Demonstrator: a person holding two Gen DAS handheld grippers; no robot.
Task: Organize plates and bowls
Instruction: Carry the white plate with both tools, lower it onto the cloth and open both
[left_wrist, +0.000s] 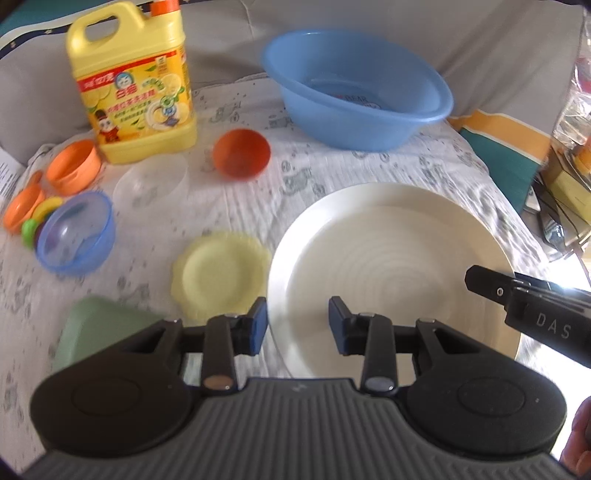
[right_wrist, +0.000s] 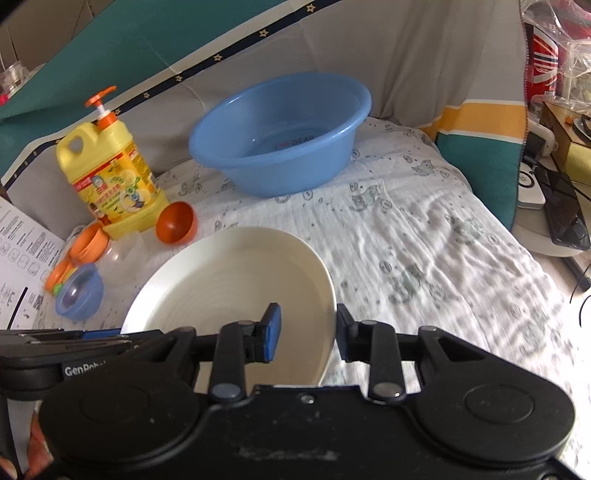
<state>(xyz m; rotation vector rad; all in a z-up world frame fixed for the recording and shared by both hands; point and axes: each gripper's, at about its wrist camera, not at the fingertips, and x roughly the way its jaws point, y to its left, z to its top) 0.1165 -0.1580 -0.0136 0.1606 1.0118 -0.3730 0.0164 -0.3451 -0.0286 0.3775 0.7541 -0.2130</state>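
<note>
A large white plate (left_wrist: 391, 266) lies on the patterned cloth; it also shows in the right wrist view (right_wrist: 229, 284). My left gripper (left_wrist: 297, 325) is open, its fingers astride the plate's near-left rim. My right gripper (right_wrist: 308, 332) is open, its fingers astride the plate's right rim; it also shows in the left wrist view (left_wrist: 524, 299). A small yellow plate (left_wrist: 218, 275), a green dish (left_wrist: 99, 328), a blue bowl (left_wrist: 75, 234), a clear bowl (left_wrist: 149, 177), an orange bowl (left_wrist: 242, 153) and an orange cup (left_wrist: 74, 166) lie to the left.
A big blue basin (left_wrist: 354, 88) stands at the back. A yellow detergent jug (left_wrist: 133, 81) stands at the back left. Small colourful toys (left_wrist: 33, 218) lie at the left edge. Boxes and cables (right_wrist: 554, 199) crowd the right side beyond the cloth.
</note>
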